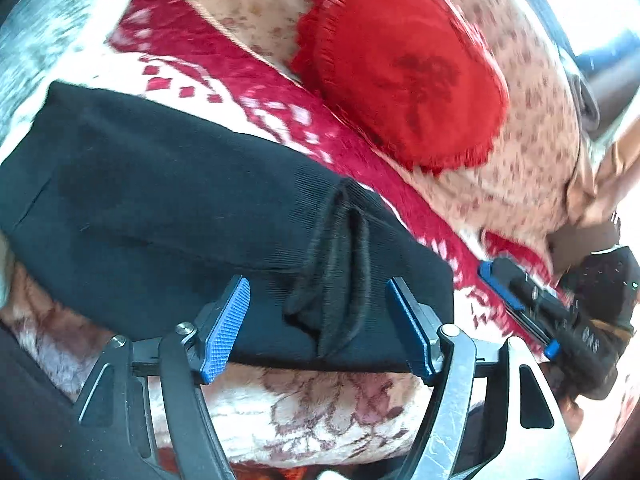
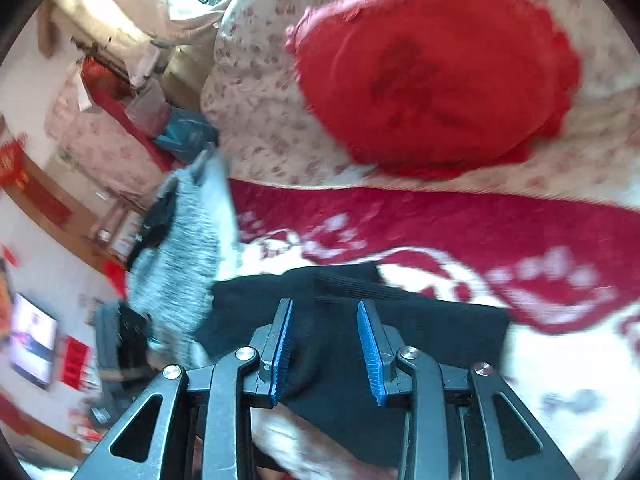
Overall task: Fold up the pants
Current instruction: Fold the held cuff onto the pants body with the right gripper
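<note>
The black pants (image 1: pixel 168 200) lie folded in a thick band on a red-and-white patterned blanket (image 1: pixel 256 92). A bunched fold of black fabric (image 1: pixel 340 264) sits between the blue pads of my left gripper (image 1: pixel 320 300), which is open just above the pants' near edge. My right gripper shows at the right of the left wrist view (image 1: pixel 520 300). In the right wrist view it (image 2: pixel 325 312) is open over the pants (image 2: pixel 344 332), with nothing between its pads.
A round red cushion (image 1: pixel 404 72) leans on a floral pillow (image 1: pixel 532 152) behind the blanket. A grey fuzzy cloth (image 2: pixel 180 256) lies left of the pants. A floral blanket edge (image 1: pixel 304 412) hangs below. A room with a TV (image 2: pixel 32 344) lies far left.
</note>
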